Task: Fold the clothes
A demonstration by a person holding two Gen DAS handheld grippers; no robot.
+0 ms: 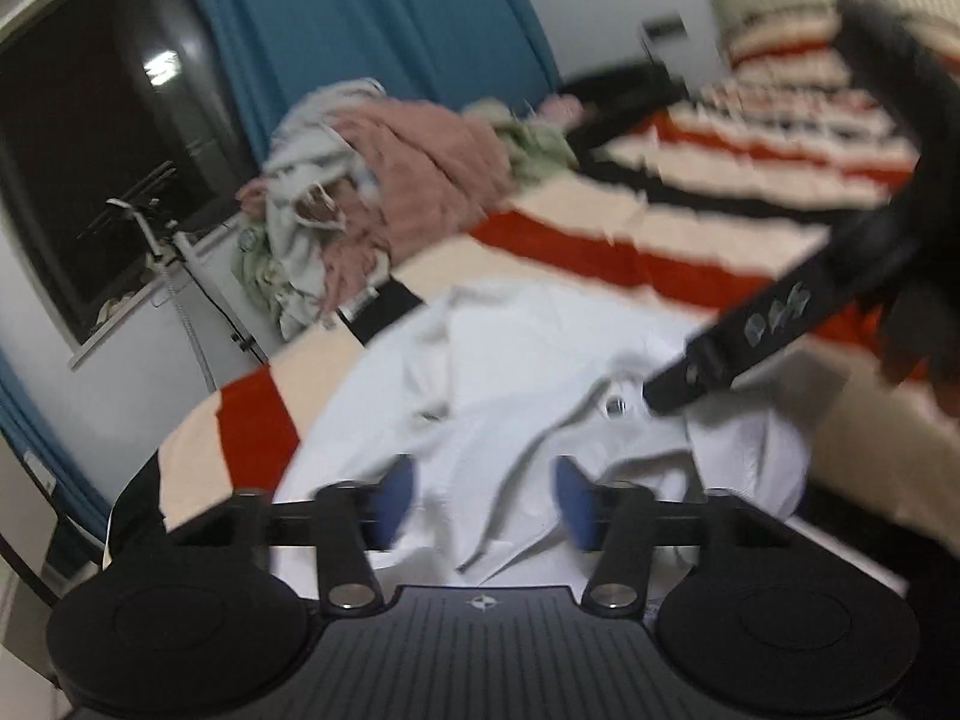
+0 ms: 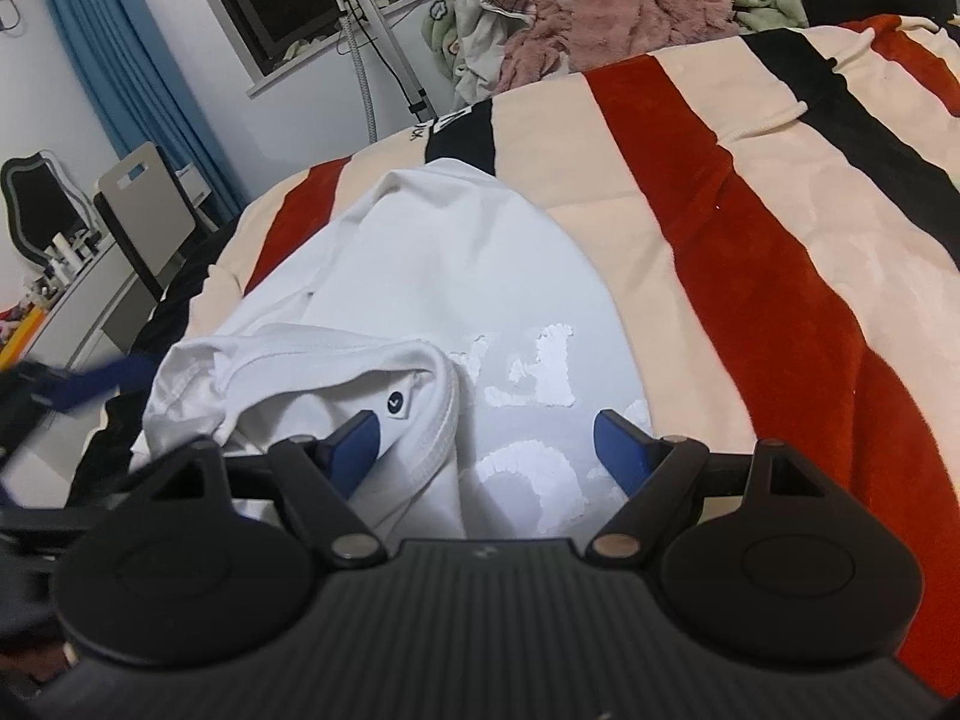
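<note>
Lying near bed edge (image 2: 252,222), white shirt (image 2: 456,276); open blanket (image 2: 750,252) beside

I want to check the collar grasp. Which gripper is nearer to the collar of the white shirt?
Right. The right gripper has its open jaws straddling the collar of the white shirt. The left gripper is over the shirt body, apart from the collar.

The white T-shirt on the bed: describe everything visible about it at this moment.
The white T-shirt is soft knit cotton by its look, with raised white lettering on its front and a ribbed collar carrying a small dark round tag. It lies crumpled, partly folded over itself, on the striped red, cream and black blanket. The right gripper straddles the collar with jaws open, gripping nothing; the left gripper hangs open over its folds.
</note>
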